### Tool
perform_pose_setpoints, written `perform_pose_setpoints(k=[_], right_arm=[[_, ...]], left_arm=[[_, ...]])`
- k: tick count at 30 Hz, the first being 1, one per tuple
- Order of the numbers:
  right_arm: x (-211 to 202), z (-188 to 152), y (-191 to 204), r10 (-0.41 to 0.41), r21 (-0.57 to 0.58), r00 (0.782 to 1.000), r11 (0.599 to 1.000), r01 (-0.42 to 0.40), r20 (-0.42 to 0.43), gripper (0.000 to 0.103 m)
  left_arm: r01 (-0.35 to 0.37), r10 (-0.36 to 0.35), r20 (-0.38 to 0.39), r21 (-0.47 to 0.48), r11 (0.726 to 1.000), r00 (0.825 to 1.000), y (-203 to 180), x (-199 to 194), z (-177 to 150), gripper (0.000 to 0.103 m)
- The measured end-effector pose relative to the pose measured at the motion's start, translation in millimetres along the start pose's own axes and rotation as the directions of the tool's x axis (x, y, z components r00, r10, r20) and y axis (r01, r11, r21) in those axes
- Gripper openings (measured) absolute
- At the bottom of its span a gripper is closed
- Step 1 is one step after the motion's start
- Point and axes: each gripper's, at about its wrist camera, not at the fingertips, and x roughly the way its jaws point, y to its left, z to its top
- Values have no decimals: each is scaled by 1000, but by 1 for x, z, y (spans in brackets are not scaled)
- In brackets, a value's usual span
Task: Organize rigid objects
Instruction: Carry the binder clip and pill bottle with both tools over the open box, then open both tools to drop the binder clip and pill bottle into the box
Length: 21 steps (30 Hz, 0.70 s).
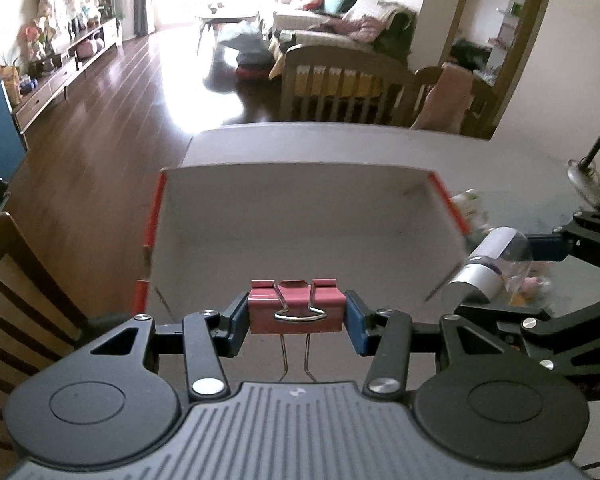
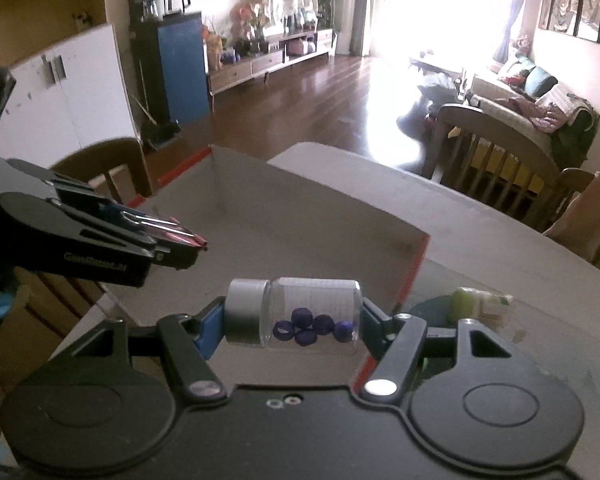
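Note:
My left gripper (image 1: 297, 314) is shut on a red binder clip (image 1: 296, 306) and holds it above the near part of an open grey cardboard box with red edges (image 1: 284, 216). My right gripper (image 2: 292, 314) is shut on a clear glass jar with a silver lid (image 2: 296, 312) that holds several dark blue beads, lying sideways over the box's right rim (image 2: 416, 264). The jar also shows in the left wrist view (image 1: 484, 268), and the left gripper with the clip shows in the right wrist view (image 2: 176, 240).
The box stands on a grey table (image 1: 340, 140). A small green-and-white object (image 2: 480, 304) lies on a dark round mat right of the box. A desk lamp (image 1: 592, 152) stands at the table's right. Wooden chairs (image 1: 340, 80) ring the table.

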Motion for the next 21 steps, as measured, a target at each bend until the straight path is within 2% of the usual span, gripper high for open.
perform_pose_setpoints(k=[9, 21], right_arm=[[70, 3, 18, 20, -33, 988, 999, -26, -154, 67], [113, 0, 26, 13, -39, 957, 999, -25, -289, 67]], left_arm=[[6, -1, -97, 48, 999, 995, 21, 46, -2, 48], [11, 11, -232, 92, 996, 973, 24, 91, -13, 48]])
